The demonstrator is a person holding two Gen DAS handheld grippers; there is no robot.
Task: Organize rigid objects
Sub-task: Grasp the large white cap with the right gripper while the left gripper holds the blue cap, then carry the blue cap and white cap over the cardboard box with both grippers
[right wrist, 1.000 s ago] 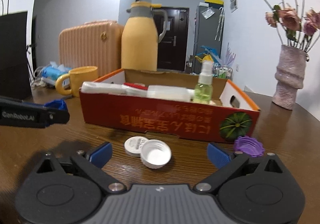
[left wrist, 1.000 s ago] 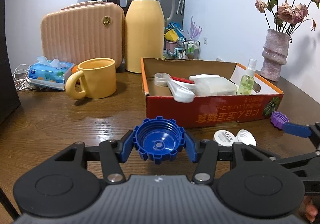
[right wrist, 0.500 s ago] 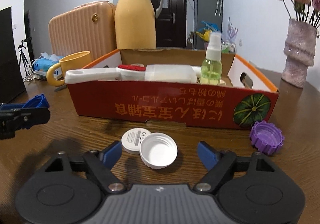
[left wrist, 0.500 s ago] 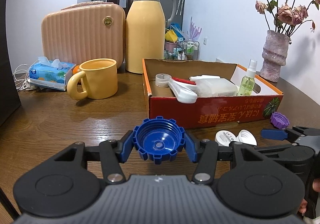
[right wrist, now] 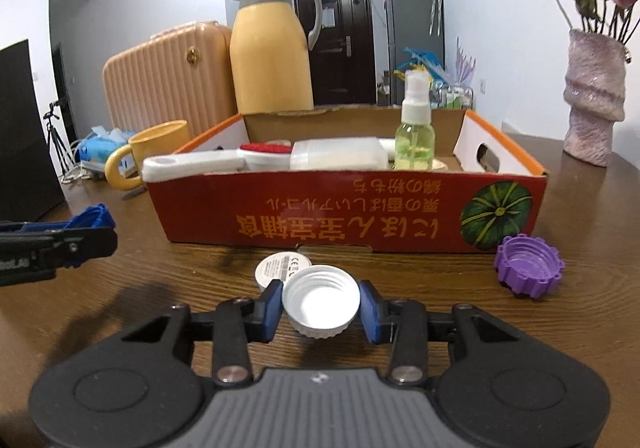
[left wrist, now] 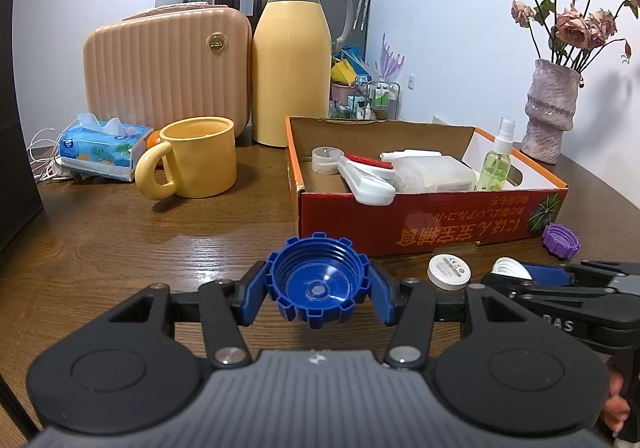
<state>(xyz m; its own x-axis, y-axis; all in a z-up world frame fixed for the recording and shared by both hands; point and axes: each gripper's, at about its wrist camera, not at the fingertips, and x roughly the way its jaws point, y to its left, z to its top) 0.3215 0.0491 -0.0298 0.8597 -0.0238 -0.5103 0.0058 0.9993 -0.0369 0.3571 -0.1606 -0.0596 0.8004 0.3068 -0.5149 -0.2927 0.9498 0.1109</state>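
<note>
My left gripper [left wrist: 318, 290] is shut on a blue ribbed cap [left wrist: 316, 280], held open side up just above the wooden table. My right gripper [right wrist: 320, 306] has its jaws closed against a white screw cap [right wrist: 321, 302] that rests on the table in front of the red cardboard box [right wrist: 348, 215]. A white round disc [right wrist: 280, 268] lies just behind the white cap, and a purple cap [right wrist: 528, 266] lies to the right by the box corner. The box holds a spray bottle [right wrist: 415, 133], a white brush and white containers.
A yellow mug [left wrist: 196, 157], yellow thermos [left wrist: 292, 59], peach case [left wrist: 168, 67] and tissue pack [left wrist: 100, 145] stand behind and left of the box. A pink vase [left wrist: 550, 111] with dried roses stands at the far right.
My right gripper has moved forward and down to the white cap and its jaws have closed from wide open onto it. My left gripper still holds the blue cap in place.
</note>
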